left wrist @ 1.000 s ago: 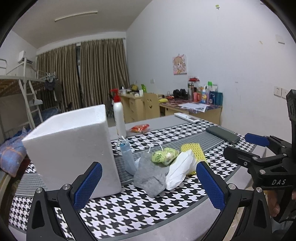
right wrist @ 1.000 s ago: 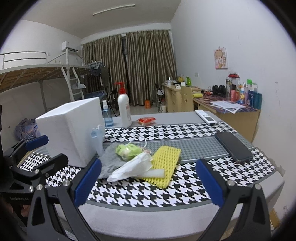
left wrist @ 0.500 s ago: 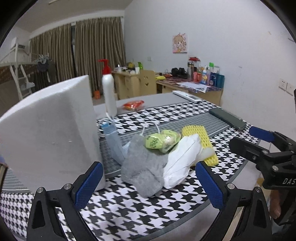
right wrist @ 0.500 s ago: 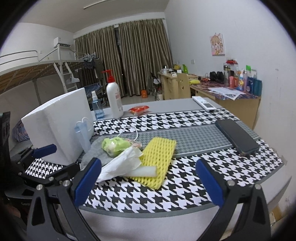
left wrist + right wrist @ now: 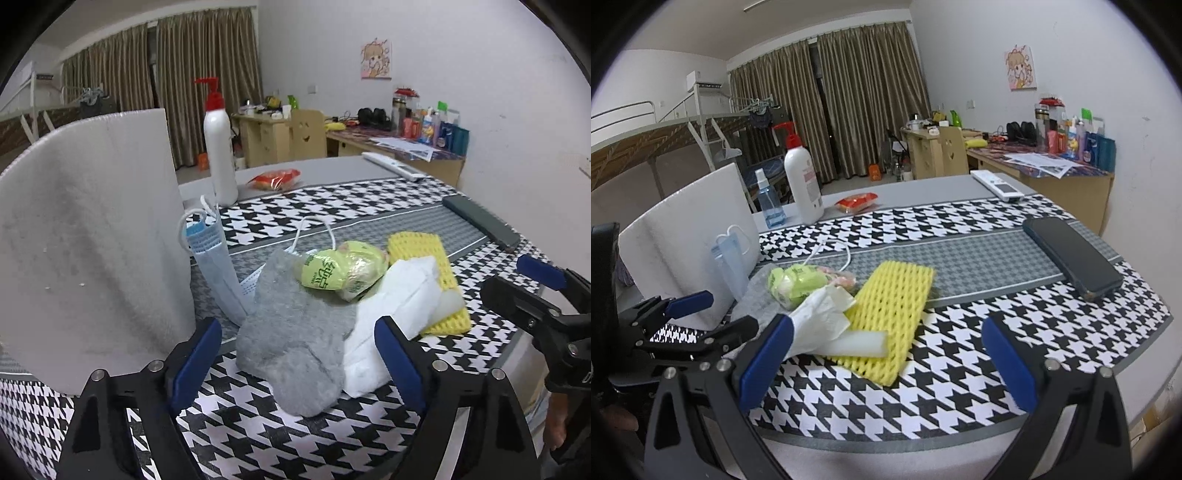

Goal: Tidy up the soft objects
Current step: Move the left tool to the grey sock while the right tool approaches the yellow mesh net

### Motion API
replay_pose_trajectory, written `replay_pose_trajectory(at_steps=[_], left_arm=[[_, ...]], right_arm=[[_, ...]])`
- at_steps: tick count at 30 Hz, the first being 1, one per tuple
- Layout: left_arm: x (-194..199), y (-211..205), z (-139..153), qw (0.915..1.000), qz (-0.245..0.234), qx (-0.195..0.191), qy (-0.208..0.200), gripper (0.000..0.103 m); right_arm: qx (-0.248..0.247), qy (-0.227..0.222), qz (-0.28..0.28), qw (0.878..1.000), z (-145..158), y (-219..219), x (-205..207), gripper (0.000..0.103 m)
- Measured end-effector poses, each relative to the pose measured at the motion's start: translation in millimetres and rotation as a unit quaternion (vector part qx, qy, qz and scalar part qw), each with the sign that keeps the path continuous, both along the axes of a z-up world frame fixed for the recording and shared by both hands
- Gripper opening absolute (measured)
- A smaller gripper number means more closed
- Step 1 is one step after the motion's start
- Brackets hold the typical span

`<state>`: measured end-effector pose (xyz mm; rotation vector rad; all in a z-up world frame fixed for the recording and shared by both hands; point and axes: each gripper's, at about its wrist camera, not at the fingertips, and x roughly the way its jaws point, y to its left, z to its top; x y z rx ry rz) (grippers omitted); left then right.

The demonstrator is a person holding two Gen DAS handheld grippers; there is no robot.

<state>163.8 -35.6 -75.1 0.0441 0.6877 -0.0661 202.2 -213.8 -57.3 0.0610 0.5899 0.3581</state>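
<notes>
Since a second ago your left gripper (image 5: 298, 352) has dropped in close on the pile, jaws just narrowing but not yet pressing anything. Right between its blue fingers (image 5: 195, 356) sits the grey sock (image 5: 295, 332), long axis running away from the claw, toe end nearest. Behind it lies a green packet (image 5: 340, 269) with print I can't read, to the right a white cloth (image 5: 391, 306) on yellow foam netting (image 5: 424, 251). A blue mask (image 5: 214, 258) leans on the foam box (image 5: 92, 240) at left. Your right gripper (image 5: 886, 360) hangs wide open, empty, near the netting's front edge on the houndstooth table (image 5: 960, 387).
</notes>
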Motion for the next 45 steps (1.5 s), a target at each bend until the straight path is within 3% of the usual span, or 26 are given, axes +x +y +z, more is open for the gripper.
replay_pose_trajectory(at_steps=[16,22,28,36,40,45], left_arm=[[21.5,4.6,-12.8,0.9983,0.023,0.004,0.054,0.064],[23.9,7.6,-16.4,0.9973,0.016,-0.006,0.071,0.050],[22.9,14.3,-13.5,0.9965,0.013,-0.028,0.078,0.043],[22.2,12.0,-16.2,0.9965,0.002,-0.020,0.081,0.030],[21.7,12.6,-16.2,0.9964,-0.005,-0.023,0.082,0.025],[20.1,12.9,-16.5,0.9964,-0.011,-0.028,0.079,0.019]], right_arm=[[-0.003,0.018,0.008,1.000,-4.3,6.0,16.5,0.103],[-0.007,0.032,0.007,0.999,-7.0,6.2,25.6,0.103],[-0.008,0.044,0.006,0.999,-9.7,6.5,32.9,0.103],[-0.012,0.060,0.006,0.998,-14.1,9.7,39.8,0.098],[-0.010,0.069,0.007,0.998,-15.3,9.9,43.9,0.090],[-0.017,0.103,0.007,0.995,-24.1,15.2,55.9,0.066]])
